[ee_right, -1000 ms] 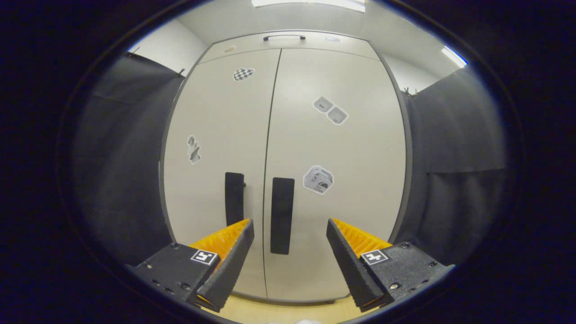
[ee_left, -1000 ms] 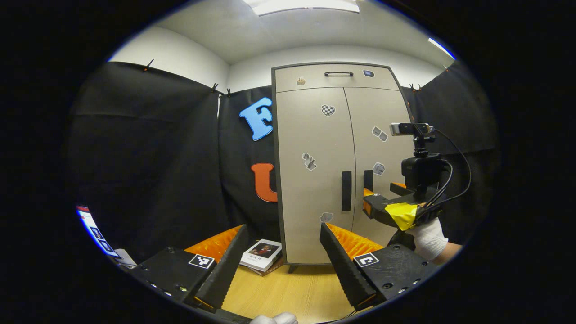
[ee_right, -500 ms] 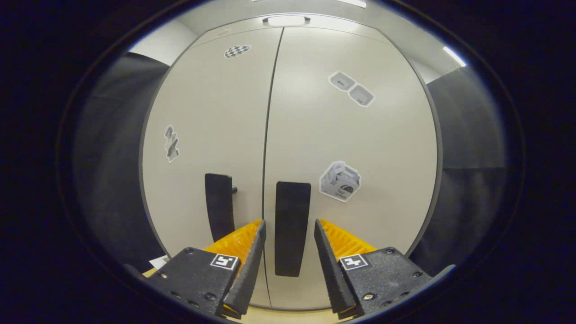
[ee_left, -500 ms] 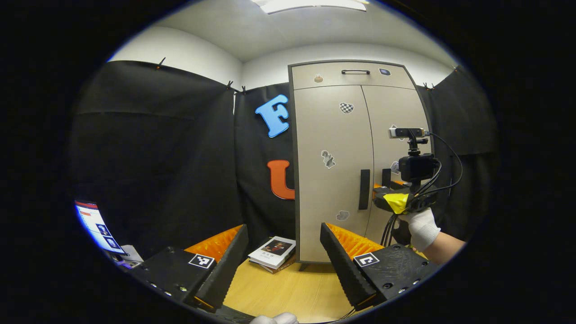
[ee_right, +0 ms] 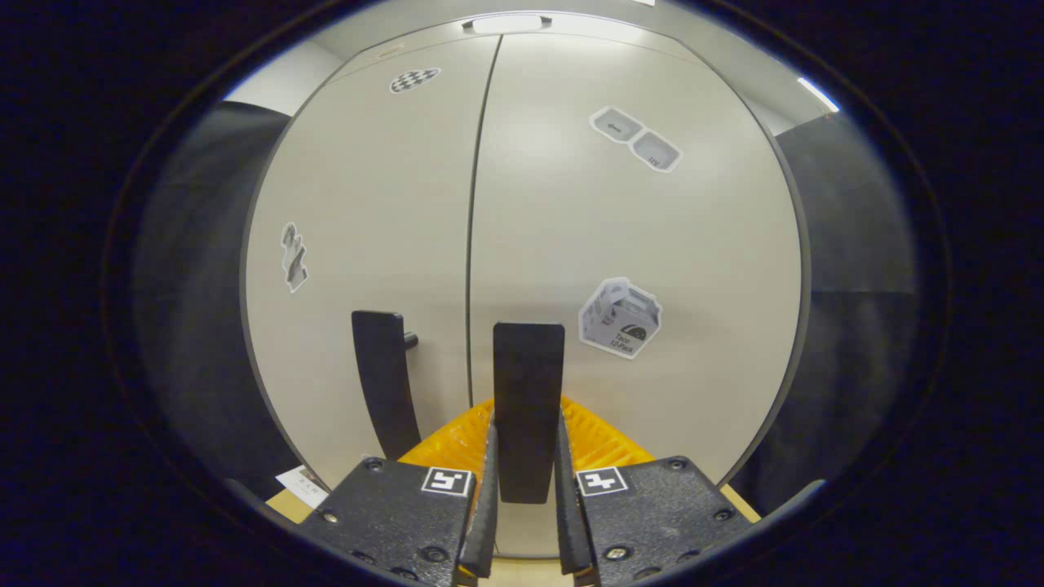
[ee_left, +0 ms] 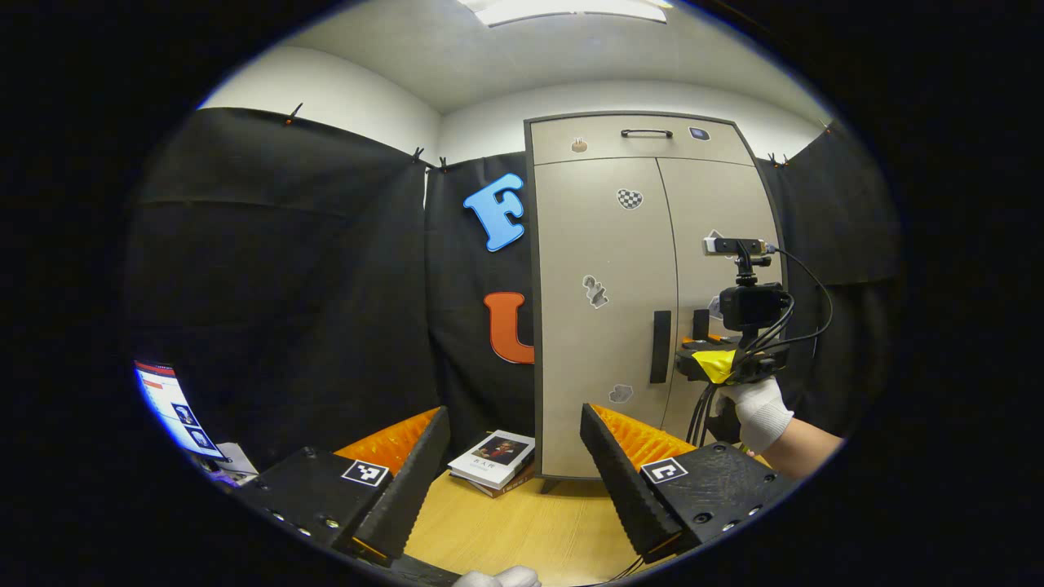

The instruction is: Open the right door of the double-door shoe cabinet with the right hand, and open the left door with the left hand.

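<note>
The right door's handle [ee_right: 528, 408] is pinched between the fingers of the right gripper [ee_right: 524, 505], low on the closed cabinet [ee_left: 644, 285]. The left gripper [ee_left: 514, 456] is held spread wide above the wooden floor [ee_left: 522, 530], well back from the left door's handle [ee_left: 661, 346], near a book [ee_left: 493, 458].

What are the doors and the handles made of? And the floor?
Doors: probably laminated board, smooth matte beige with a soft sheen from the light. Handles: likely plastic or painted metal, flat matte black bars. Floor: looks like wood or wood-look laminate, pale with a faint grain.
</note>
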`<state>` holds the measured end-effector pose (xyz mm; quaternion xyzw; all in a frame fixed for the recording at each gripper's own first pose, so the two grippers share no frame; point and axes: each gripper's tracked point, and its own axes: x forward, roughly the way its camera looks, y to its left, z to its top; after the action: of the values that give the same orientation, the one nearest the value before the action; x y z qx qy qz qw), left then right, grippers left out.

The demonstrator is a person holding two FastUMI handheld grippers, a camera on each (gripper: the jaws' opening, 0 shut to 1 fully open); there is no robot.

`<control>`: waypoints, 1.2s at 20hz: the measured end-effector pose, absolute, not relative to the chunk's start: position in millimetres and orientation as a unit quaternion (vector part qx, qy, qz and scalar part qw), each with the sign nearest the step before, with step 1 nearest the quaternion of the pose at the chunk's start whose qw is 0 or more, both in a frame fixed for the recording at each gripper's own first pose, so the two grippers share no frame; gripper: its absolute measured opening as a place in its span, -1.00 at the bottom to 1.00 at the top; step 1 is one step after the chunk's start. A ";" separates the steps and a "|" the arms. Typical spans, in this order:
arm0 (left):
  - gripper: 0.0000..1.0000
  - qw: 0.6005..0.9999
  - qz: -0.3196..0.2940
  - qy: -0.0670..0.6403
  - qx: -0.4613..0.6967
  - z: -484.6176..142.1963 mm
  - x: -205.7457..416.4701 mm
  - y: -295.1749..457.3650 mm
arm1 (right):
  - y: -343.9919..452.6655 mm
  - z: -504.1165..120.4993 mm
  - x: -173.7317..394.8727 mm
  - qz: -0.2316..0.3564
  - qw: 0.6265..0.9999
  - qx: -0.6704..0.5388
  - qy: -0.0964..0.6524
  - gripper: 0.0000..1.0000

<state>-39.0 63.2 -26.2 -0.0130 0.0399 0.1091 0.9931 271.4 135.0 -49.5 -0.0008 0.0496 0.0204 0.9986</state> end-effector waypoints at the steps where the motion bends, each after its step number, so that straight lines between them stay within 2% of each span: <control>1: 0.93 0.993 0.107 0.039 -0.014 -25.8 -39.2 62.8 | 134.7 -48.9 270.4 0.023 0.998 0.001 0.053 -0.39; 6: 0.93 0.995 0.093 0.034 -0.016 -24.7 -39.3 60.8 | 133.8 -49.6 253.6 0.040 0.998 -0.003 0.054 -0.51; 15: 0.92 0.997 0.063 0.025 -0.028 -24.8 -47.6 52.2 | 111.9 -50.5 193.9 0.048 0.997 0.002 0.056 -0.54; 18: 0.92 0.998 0.050 0.023 -0.031 -26.9 -55.8 46.4 | 97.6 -51.7 170.8 0.042 0.998 0.002 0.054 -0.51; 24: 0.92 0.999 0.018 0.018 -0.033 -26.7 -61.9 30.1 | 74.2 -53.1 138.9 0.022 0.998 0.011 0.052 -0.60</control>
<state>-61.9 30.1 -26.7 -0.0335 0.0179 0.0180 0.9991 138.9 74.2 -53.1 0.0106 0.0522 0.0217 0.9983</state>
